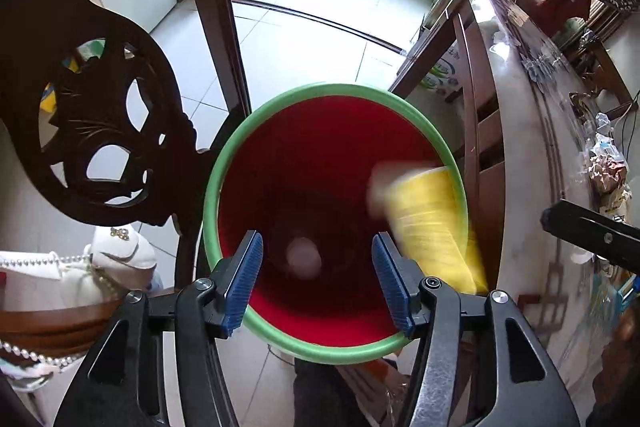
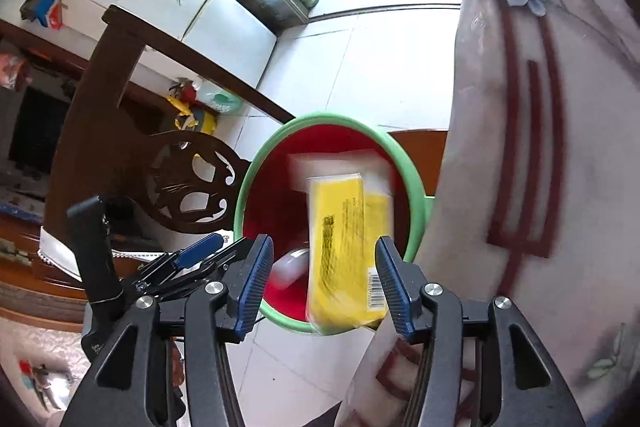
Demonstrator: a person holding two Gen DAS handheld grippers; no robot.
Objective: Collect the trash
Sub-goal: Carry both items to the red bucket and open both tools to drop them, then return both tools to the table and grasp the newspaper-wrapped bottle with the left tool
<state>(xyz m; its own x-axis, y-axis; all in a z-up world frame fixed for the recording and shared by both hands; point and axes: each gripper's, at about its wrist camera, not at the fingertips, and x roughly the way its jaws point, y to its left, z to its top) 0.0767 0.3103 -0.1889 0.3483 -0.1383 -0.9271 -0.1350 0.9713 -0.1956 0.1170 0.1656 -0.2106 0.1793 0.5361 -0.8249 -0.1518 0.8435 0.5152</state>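
A red bin with a green rim (image 1: 224,167) stands on the floor beside the table; it also shows in the right wrist view (image 2: 248,187). A yellow packet (image 1: 428,223) is blurred in motion over the bin's right side, seen in the right wrist view (image 2: 344,243) between the fingers with a gap at each side. My right gripper (image 2: 325,281) is open above the bin. My left gripper (image 1: 317,281) is open and empty over the bin's near rim. A pale round piece of trash (image 1: 304,258) lies at the bin's bottom.
A dark carved wooden chair back (image 1: 100,131) stands left of the bin. The table with a floral cloth (image 1: 532,147) is to the right, with wrappers (image 1: 604,163) on it. A white fridge (image 2: 160,3) stands further back on the tiled floor (image 1: 304,39).
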